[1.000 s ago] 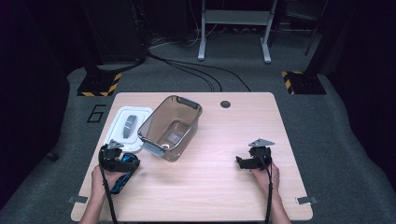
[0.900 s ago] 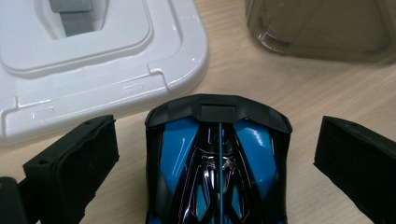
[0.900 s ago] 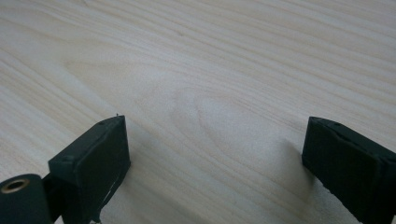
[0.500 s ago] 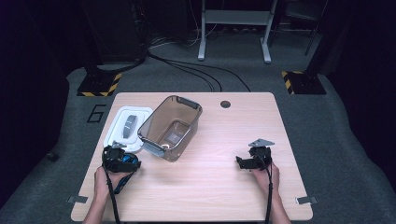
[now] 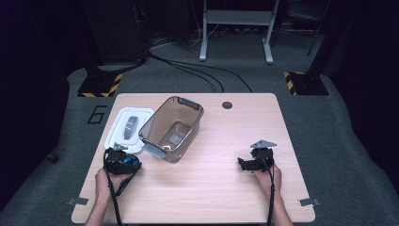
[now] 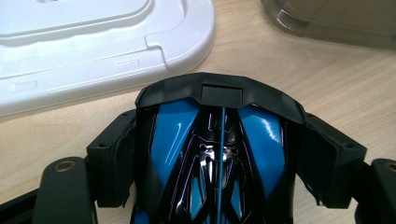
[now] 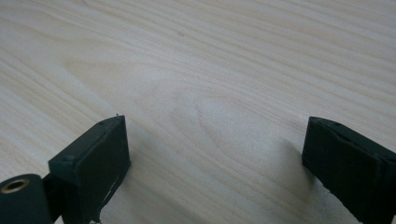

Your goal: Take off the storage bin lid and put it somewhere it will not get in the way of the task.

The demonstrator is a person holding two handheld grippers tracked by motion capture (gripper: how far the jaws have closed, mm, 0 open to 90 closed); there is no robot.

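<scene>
A blue and black toy car (image 6: 219,154) lies nose-out between the jaws of my left gripper (image 6: 219,116), near the table's front left. The jaws have just been closing, and both pads now rest against the car's sides. In the high view the left gripper (image 5: 121,162) sits just in front of a white lid (image 5: 128,127). My right gripper (image 5: 242,164) stands open over bare wood at the front right, its fingertips (image 7: 107,140) wide apart with nothing between them.
A clear brown plastic bin (image 5: 188,101) stands open beside the white lid (image 6: 93,42), left of the table's middle; its corner (image 6: 336,23) lies ahead of the car. A round cable hole (image 5: 227,104) is at the back edge. Dark floor and cables surround the table.
The left gripper has drawn in around the toy car, and the blue part showing below the hand has shrunk. Both hands stay where they were; the right gripper is unchanged.
</scene>
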